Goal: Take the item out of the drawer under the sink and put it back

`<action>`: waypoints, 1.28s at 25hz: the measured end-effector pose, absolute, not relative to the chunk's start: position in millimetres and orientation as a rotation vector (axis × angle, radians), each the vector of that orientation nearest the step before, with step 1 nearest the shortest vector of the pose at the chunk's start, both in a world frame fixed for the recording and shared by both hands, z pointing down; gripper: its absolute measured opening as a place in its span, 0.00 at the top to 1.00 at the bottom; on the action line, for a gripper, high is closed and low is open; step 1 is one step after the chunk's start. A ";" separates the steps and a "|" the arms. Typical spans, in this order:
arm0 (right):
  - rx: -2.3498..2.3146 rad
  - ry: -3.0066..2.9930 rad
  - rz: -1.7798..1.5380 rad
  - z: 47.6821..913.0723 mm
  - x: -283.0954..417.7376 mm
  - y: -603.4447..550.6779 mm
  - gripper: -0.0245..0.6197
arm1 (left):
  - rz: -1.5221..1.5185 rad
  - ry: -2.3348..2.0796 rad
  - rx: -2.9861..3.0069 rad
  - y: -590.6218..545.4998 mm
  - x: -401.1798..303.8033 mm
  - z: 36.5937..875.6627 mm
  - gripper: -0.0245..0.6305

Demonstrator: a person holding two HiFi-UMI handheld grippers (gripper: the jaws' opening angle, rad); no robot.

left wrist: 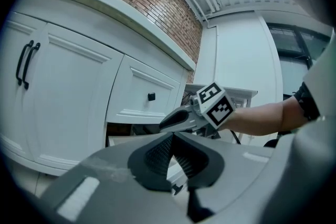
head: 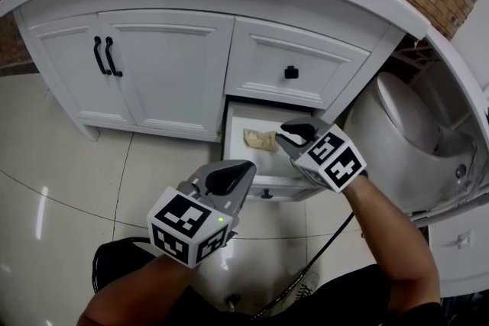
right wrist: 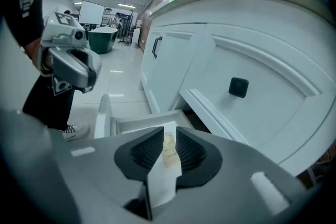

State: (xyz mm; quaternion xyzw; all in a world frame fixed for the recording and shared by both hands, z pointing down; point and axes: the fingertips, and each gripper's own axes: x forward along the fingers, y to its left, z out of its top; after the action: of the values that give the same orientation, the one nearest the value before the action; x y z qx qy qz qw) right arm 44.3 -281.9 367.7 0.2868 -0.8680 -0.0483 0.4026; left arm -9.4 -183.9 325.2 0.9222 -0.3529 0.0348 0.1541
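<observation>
Looking down from the head camera, the low drawer (head: pixel 243 117) of the white vanity (head: pixel 153 65) stands pulled out. The item (head: pixel 260 140), a small tan packet, lies flat on the drawer floor. The right gripper (head: pixel 294 132) hangs over the drawer with its tips just beside the packet, on its right. The left gripper (head: pixel 237 173) is held back over the drawer's front edge, near the right one but touching nothing.

The left gripper view shows its two ribbed pads pressed together at the tips with nothing between them. Past them is the open drawer, with the other gripper over it.

The right gripper view shows its pads a narrow slit apart. Through the slit I can see the white drawer floor and the packet lying on it. It looks to be beyond the pads rather than pinched in them, so I'd call this gripper empty.

As for progress, the drawer is open and the packet sits inside it. I can't tell from here whether it is yet to be lifted out or has been laid back. Either way the drawer is not yet pushed shut.
</observation>
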 end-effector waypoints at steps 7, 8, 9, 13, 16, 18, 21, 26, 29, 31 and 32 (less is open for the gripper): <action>0.681 -2.060 -0.041 424.3 48.5 -337.5 0.86 | 0.066 -1.031 2.637 -187.1 -16.0 319.9 0.95; 0.667 -2.045 -0.020 433.7 47.1 -340.8 0.86 | 0.062 -1.032 2.637 -187.5 -16.7 319.0 0.95; 0.651 -2.029 -0.004 442.9 45.5 -342.9 0.86 | 0.058 -1.033 2.635 -188.0 -17.5 318.4 0.95; 0.598 -1.961 0.002 473.4 39.9 -346.4 0.86 | 0.049 -1.040 2.625 -190.1 -19.7 318.2 0.95; 0.564 -1.951 0.034 489.3 33.3 -345.7 0.86 | 0.051 -1.038 2.623 -190.6 -19.8 319.3 0.95; 0.541 -1.966 0.060 495.8 27.2 -343.5 0.86 | 0.052 -1.033 2.625 -189.7 -19.1 319.3 0.95; 0.552 -1.906 0.061 504.4 37.6 -347.3 0.86 | 0.051 -1.029 2.626 -189.7 -18.6 319.0 0.95; 0.506 -1.961 0.084 512.2 20.3 -341.9 0.88 | 0.049 -1.024 2.631 -189.4 -17.3 317.2 0.95; 0.516 -1.929 0.064 512.4 27.2 -344.4 0.92 | 0.053 -1.025 2.634 -188.7 -16.6 317.7 0.95; 0.526 -1.900 0.041 510.5 33.4 -346.5 0.94 | 0.055 -1.028 2.634 -188.6 -17.3 318.3 0.95; 0.518 -1.911 0.042 509.2 30.3 -344.6 0.94 | 0.056 -1.030 2.634 -188.6 -17.9 318.4 0.95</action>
State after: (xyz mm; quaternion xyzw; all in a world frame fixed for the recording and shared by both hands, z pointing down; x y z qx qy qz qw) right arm 30.3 -344.6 509.2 0.2186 -0.8068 0.0177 0.5486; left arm -17.9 -188.6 318.4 0.9198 -0.3597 0.0196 0.1556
